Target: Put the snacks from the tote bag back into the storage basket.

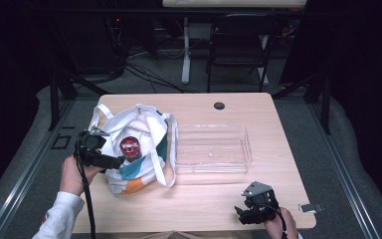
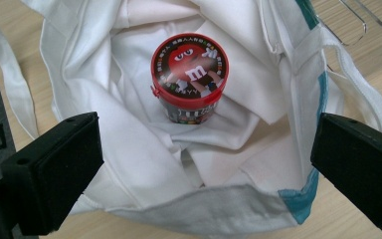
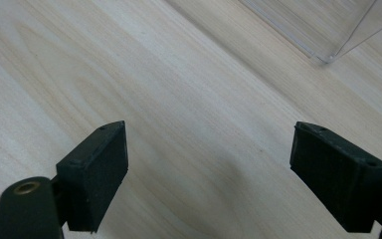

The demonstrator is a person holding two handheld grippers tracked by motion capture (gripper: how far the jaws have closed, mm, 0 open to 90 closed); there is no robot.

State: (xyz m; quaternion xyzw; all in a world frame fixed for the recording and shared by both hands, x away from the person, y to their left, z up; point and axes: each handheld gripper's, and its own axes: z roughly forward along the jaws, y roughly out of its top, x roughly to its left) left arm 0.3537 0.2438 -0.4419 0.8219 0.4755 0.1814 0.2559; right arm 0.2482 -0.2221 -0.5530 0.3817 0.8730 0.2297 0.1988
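Left gripper (image 2: 206, 164) held at the mouth of the white bag (image 2: 129, 149), jaws spread wide, nothing between them. The candy tub (image 2: 190, 74) with the red lid stands upright inside the bag, ahead of the jaws, roughly on the midline between them, clear of both. Bag cloth lies under and around both jaws.

Right gripper (image 3: 209, 174) low over bare table (image 3: 179, 99), jaws released and wide apart, empty. Corner of the clear tray (image 3: 328, 30) ahead of the right-hand jaw, well apart.
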